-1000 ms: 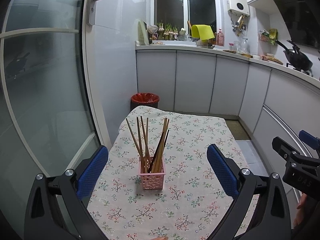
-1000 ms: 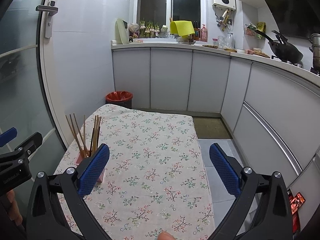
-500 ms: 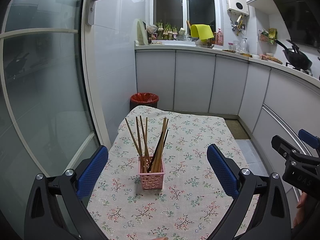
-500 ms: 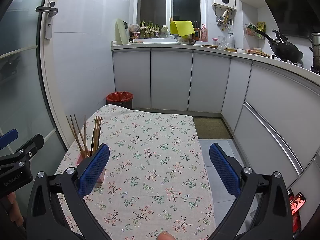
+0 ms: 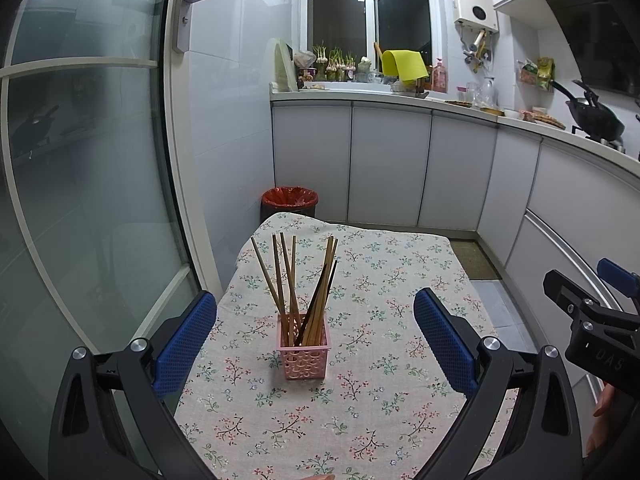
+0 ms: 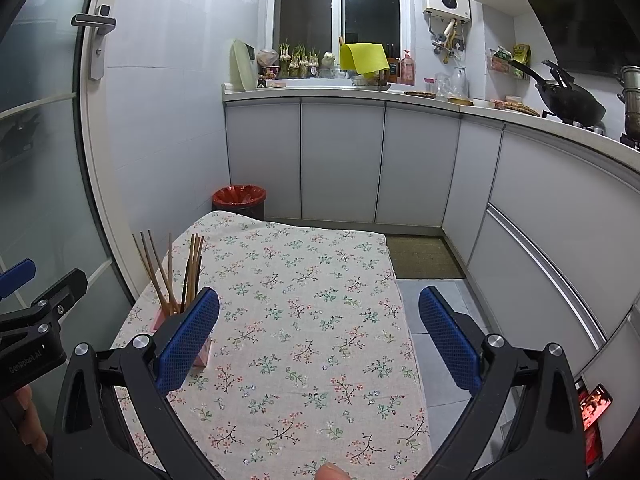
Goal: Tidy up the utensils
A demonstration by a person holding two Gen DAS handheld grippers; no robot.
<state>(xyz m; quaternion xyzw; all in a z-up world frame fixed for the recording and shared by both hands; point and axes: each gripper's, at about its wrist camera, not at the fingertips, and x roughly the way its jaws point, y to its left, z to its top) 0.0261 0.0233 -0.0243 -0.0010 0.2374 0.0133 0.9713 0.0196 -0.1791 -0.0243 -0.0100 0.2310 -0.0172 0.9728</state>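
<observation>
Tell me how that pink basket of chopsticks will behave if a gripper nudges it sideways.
The pink basket looks small and perforated, so probably light and apt to slide on the tablecloth. The chopsticks rise well above its rim and lean outward, so it may tip rather than slide. They stand loose and would likely shift.

A pink perforated basket (image 5: 305, 350) is set upright on the floral tablecloth (image 5: 380, 312), and wooden chopsticks (image 5: 298, 288) are fanned out inside it. The left gripper (image 5: 316, 332) is held wide apart and empty, framing the basket. The right gripper (image 5: 596, 316) is seen at the right edge.
</observation>
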